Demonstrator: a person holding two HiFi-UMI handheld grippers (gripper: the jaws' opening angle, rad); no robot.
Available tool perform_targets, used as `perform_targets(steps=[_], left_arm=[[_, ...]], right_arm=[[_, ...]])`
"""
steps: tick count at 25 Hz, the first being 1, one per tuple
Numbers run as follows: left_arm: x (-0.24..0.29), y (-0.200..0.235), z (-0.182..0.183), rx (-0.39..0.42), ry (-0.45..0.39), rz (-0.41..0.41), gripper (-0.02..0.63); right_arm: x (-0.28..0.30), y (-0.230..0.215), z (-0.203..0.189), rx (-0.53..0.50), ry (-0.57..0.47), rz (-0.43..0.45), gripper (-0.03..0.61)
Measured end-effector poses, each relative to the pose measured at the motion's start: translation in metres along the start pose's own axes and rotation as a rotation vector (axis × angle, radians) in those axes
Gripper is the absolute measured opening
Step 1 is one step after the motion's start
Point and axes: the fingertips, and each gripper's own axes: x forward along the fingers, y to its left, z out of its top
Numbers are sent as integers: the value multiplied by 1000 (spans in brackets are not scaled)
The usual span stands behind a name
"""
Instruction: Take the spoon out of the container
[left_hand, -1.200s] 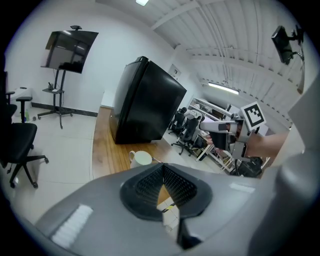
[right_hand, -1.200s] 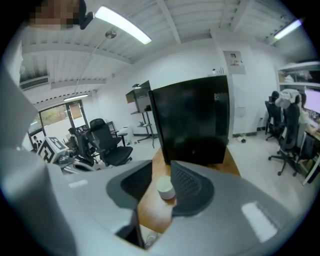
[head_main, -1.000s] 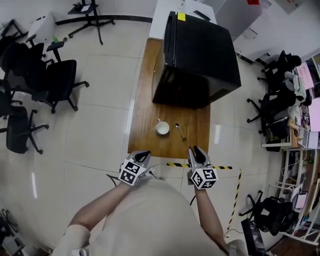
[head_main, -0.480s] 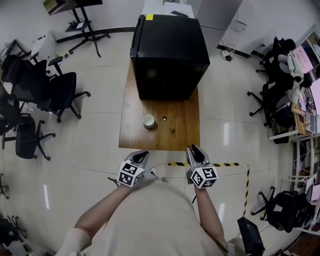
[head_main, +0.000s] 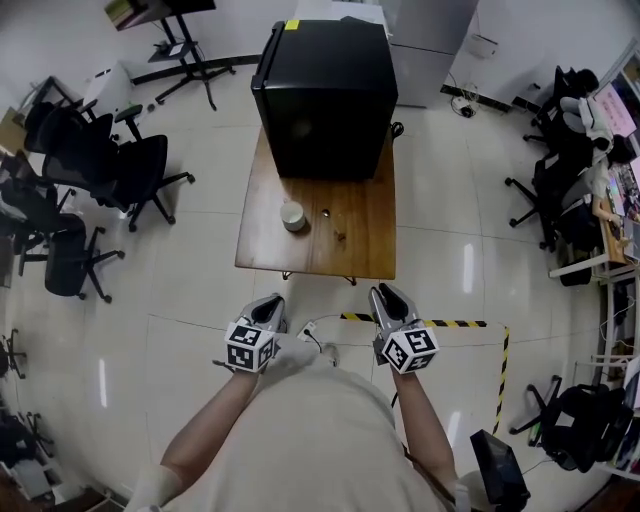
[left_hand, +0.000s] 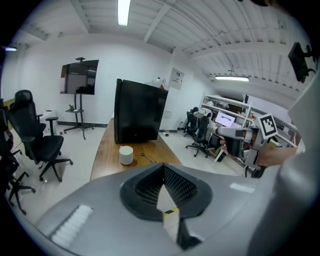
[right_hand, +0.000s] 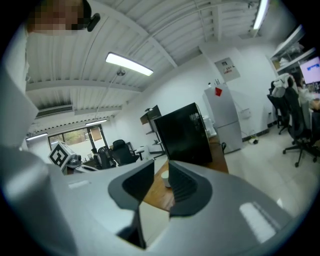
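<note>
Long brown wooden table (head_main: 365, 240) on a pale tiled floor, with a large black box-shaped cabinet (head_main: 325, 95) on its far end. Small white cylindrical cup (left_hand: 126, 154) stands on the bare near half. Thin metal spoon (left_hand: 145, 157) lies flat on the wood just right of the cup, apart from it and outside it.

Both grippers are over the floor, short of the table's near edge and well apart from cup and spoon.

Left gripper (left_hand: 163, 167): jaws clenched together, nothing between them.

Right gripper (right_hand: 161, 169): jaws released with a narrow gap, only table and cup seen through it, and they have just been closing.

Yellow-and-black striped tape (head_main: 450, 323) on the floor by the right gripper. Black office chairs (head_main: 120, 170) to the table's left.
</note>
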Motion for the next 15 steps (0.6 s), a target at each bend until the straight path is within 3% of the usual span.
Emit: perform_targets(steps=[5, 15], left_arm=[[-22, -26, -38, -8, 48, 32, -8], [-62, -62, -75, 56, 95, 40, -8]], right_arm=[[-20, 6, -20, 2, 26, 51, 78], [-44, 31, -64, -7, 85, 125, 61]])
